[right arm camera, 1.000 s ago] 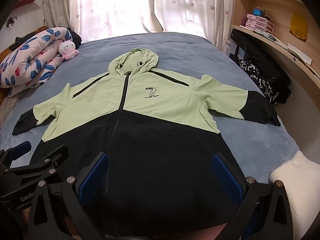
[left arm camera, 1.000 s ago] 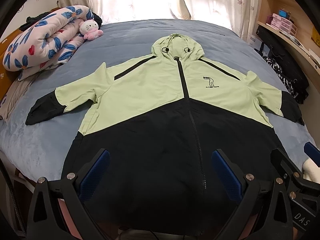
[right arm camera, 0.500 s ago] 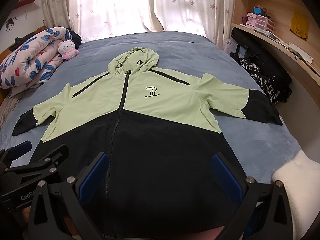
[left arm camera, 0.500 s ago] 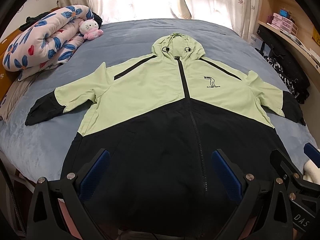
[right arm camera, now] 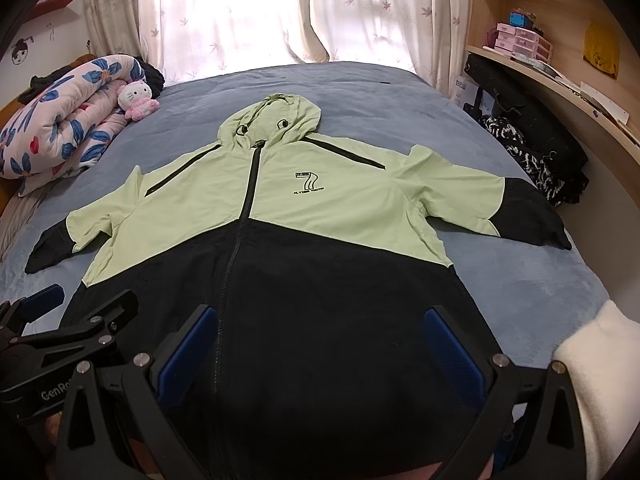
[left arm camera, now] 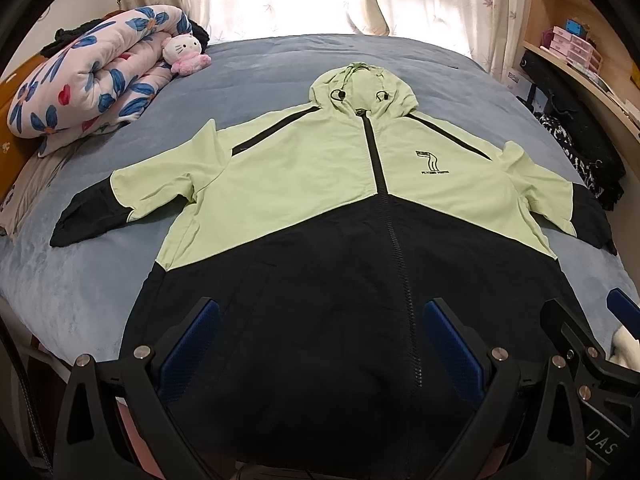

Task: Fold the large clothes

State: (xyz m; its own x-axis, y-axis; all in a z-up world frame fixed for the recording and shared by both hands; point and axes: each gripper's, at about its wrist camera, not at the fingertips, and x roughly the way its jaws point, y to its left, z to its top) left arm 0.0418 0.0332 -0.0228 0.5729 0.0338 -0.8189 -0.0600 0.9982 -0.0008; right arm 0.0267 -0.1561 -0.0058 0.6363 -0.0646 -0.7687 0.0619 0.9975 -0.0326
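From the left wrist, the left gripper [left arm camera: 318, 344] hangs with its blue pads spread wide and empty above the black hem of the jacket [left arm camera: 304, 184], which lies flat, zipped and face up on the blue bed [left arm camera: 80, 280], sleeves out to both sides. From the right wrist, the right gripper [right arm camera: 320, 344] is likewise spread wide over the jacket's [right arm camera: 280, 216] lower half, gripping nothing. A floral quilt [right arm camera: 60, 128] sits rolled at the bed's far left.

Jacket [left arm camera: 280, 184] matt woven cloth; bedcover [left arm camera: 80, 280] plush.
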